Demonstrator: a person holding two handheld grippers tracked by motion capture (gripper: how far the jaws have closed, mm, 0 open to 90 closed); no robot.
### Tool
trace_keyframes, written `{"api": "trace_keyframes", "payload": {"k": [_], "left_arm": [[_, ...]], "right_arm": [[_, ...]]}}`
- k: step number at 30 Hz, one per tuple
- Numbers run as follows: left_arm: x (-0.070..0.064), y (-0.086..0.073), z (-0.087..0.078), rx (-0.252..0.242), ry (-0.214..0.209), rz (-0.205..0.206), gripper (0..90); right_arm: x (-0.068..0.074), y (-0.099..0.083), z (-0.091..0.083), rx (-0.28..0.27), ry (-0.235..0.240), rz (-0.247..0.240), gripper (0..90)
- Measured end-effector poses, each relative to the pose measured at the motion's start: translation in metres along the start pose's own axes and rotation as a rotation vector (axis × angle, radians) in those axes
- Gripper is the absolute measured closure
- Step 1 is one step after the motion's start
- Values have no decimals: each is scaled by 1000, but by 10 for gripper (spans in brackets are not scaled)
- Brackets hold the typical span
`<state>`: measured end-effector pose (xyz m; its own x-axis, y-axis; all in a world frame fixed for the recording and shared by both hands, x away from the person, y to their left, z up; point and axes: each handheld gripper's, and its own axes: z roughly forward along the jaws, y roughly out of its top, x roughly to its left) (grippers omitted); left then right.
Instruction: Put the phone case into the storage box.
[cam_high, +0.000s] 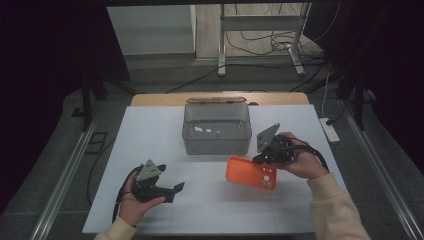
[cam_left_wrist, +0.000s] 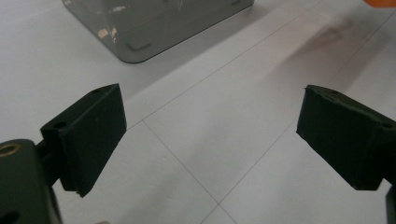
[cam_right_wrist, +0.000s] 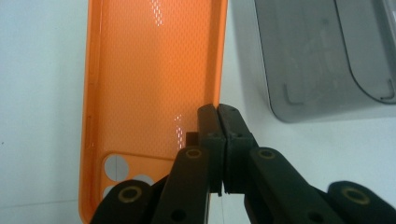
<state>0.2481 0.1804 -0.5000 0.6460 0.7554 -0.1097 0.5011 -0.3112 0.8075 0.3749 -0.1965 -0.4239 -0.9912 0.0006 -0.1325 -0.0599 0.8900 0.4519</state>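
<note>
Right gripper (cam_high: 264, 156): jaws pinched together on the orange phone case's (cam_high: 251, 173) long edge.
Phone case: desk middle, in front of the grey bin (cam_high: 216, 128).
Left gripper (cam_high: 170, 189): jaws spread wide, empty, near the front-left edge.

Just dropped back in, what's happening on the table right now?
A person works with two handheld grippers. The right gripper is shut on the side wall of an orange plastic phone case, beside the clear grey plastic bin. The left gripper is open over the white table, holding nothing.

Dim room, grey floor (cam_high: 60, 150), metal stand (cam_high: 260, 30), tangled cables (cam_high: 265, 45)
</note>
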Motion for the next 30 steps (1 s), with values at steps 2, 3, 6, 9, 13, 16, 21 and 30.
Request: {"api": "trace_keyframes", "payload": {"k": [2,3,6,9,13,16,21,30], "left_arm": [[-1,1,2,2,-2,2,81],[-2,2,3,4,-3,3,81],[-3,4,5,9,-12,2,81],[-4,6,8,11,-20,-1,81],[-5,9,12,15,-32,-11,81],[-6,11,15,18,-37,-12,81],[-5,12,19,26,-38,-12,82],[-3,12,17,18,-47,-23,82]], "right_arm": [[0,1,1,0,2,-1,885],[1,3,2,-1,7,-2,885],[2,6,3,2,7,-7,885],[4,10,5,-1,15,-9,885],[5,12,6,-1,20,-12,886],[6,14,7,7,13,-2,885],[8,19,6,6,0,-14,886],[7,21,9,11,-9,10,886]]}}
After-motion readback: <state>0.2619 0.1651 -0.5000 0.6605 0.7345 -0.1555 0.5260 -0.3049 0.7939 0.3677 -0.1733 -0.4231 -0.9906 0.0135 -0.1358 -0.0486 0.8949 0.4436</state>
